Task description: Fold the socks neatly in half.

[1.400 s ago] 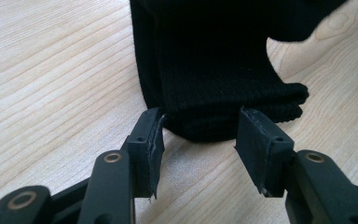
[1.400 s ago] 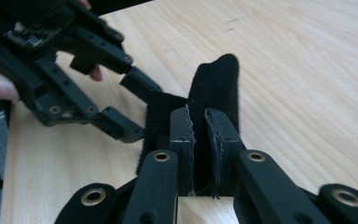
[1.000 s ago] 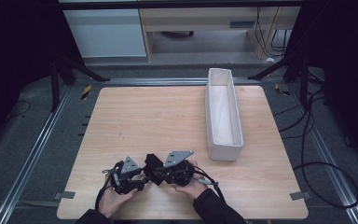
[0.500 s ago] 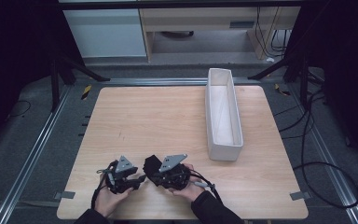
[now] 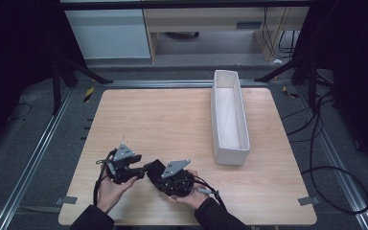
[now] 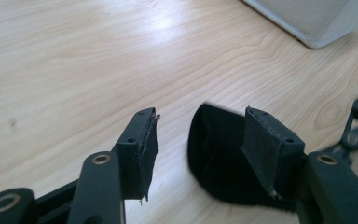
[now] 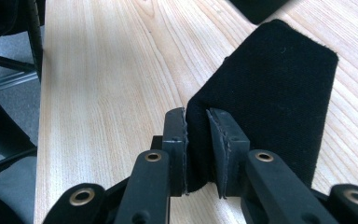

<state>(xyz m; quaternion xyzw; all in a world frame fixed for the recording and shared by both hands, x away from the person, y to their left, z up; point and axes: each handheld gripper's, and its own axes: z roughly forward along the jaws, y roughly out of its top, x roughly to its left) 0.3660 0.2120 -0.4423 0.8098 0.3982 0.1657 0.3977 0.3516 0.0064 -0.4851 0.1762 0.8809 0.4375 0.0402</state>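
The right gripper (image 7: 196,140) pinches the edge of a black cloth (image 7: 270,93) between its two jaws. The cloth lies low near the front edge of the wooden table (image 5: 172,120). It looks soft, thin and light, so it will bend and flop when lifted. The best spot to grab is an edge or a corner. The left gripper (image 6: 200,140) has just been opening, and its jaws stand wide with nothing pressed between them. The cloth sits just beside one jaw. The white bin (image 5: 230,115) is well apart.
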